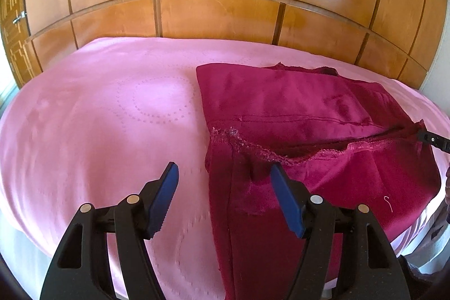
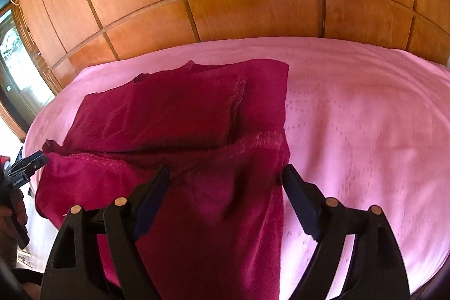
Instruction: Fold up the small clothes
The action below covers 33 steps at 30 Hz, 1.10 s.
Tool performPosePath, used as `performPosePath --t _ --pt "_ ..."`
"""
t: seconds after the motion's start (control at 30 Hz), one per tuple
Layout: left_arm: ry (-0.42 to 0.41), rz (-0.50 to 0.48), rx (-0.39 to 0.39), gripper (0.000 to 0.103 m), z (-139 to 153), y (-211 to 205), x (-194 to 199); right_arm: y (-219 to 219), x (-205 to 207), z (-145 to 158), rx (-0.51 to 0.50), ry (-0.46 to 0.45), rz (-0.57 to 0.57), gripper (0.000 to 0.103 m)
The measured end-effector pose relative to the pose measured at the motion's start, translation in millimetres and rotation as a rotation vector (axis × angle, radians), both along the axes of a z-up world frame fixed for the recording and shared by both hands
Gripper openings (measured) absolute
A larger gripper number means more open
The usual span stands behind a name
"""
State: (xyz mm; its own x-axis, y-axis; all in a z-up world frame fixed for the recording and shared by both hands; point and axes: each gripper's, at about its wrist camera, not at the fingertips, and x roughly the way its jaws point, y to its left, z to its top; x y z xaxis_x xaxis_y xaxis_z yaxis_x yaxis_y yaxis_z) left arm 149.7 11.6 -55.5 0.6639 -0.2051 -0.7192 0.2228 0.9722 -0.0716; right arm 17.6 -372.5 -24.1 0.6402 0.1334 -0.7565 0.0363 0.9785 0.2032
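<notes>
We have a dark red garment (image 1: 295,97) lying on the pink bed (image 1: 112,103), towards the near side, with its lower part running down towards us and out of sight under the grippers. A lace trim (image 1: 253,148) crosses it from side to side where one layer lies over another, so we judge it partly folded, with another fold to make. We hold the left gripper (image 1: 225,170) with its fingers wide apart and clamped on nothing, straddling the left edge of the cloth just below the lace. The right gripper (image 2: 226,172) is likewise spread and empty, set across the right edge at about the same level. We place one at each side so that, as we judge it, both edges can be pinched together and the fold carried over evenly instead of dragging one corner. In each view the tip of the other gripper shows right by a corner of the lace edge, though we cannot tell whether it touches the cloth. Behind the bed stands a wooden panelled wardrobe (image 1: 225,18), well apart from the work. A small pale thread (image 1: 388,201) lies on the cloth. Nothing on the bed blocks the fold; the soft, limp fabric may slip or bunch.
</notes>
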Motion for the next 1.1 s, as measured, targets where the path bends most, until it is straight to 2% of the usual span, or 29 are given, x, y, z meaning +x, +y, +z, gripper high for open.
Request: performPosePath --t 0.17,0.27,0.47,0.6,0.63,0.67,0.8,0.87,0.93,1.0,1.07,1.1 --pt "0.012 -0.004 -0.009 0.063 -2.9 -2.6 3.3 -0.7 11.8 -1.8 -0.011 0.001 0.0 0.081" --pt "0.017 0.0 -0.015 0.063 -5.0 -2.1 5.6 1.0 19.0 -4.9 -0.02 0.006 0.004 0.074" --pt "0.033 -0.001 -0.048 0.062 -8.6 2.9 10.7 1.7 23.6 -6.4 -0.03 -0.001 -0.002 0.073" --pt "0.054 -0.014 -0.111 0.054 -8.8 9.7 15.1 -1.5 22.9 -5.1 -0.018 -0.002 -0.003 0.071" --pt "0.057 -0.028 -0.141 0.044 -7.2 12.4 15.2 -1.5 21.4 -3.8 -0.019 -0.005 -0.002 0.071" --pt "0.063 -0.042 -0.162 0.041 -6.1 13.9 15.2 -1.4 19.4 -2.2 -0.021 -0.008 0.0 0.071" --pt "0.051 -0.078 -0.231 0.035 -0.4 21.7 8.2 -4.2 7.9 5.9 -0.028 -0.025 0.007 0.071" --pt "0.053 -0.08 -0.257 0.035 0.2 26.5 5.9 -6.2 2.3 7.8 -0.03 -0.027 0.007 0.07" --pt "0.052 -0.074 -0.285 0.035 0.0 32.5 2.2 -7.1 -2.1 7.9 -0.031 -0.02 0.012 0.059" --pt "0.057 -0.078 -0.305 0.035 -0.7 36.2 0.2 -6.5 -4.6 5.8 -0.033 -0.011 0.019 0.056" --pt "0.061 -0.067 -0.323 0.042 -2.1 39.9 -1.7 -4.8 -5.2 3.0 -0.039 -0.007 0.016 0.055" --pt "0.059 -0.061 -0.328 0.049 -1.6 41.0 -1.4 -4.3 -4.6 2.2 -0.041 -0.006 0.015 0.053"
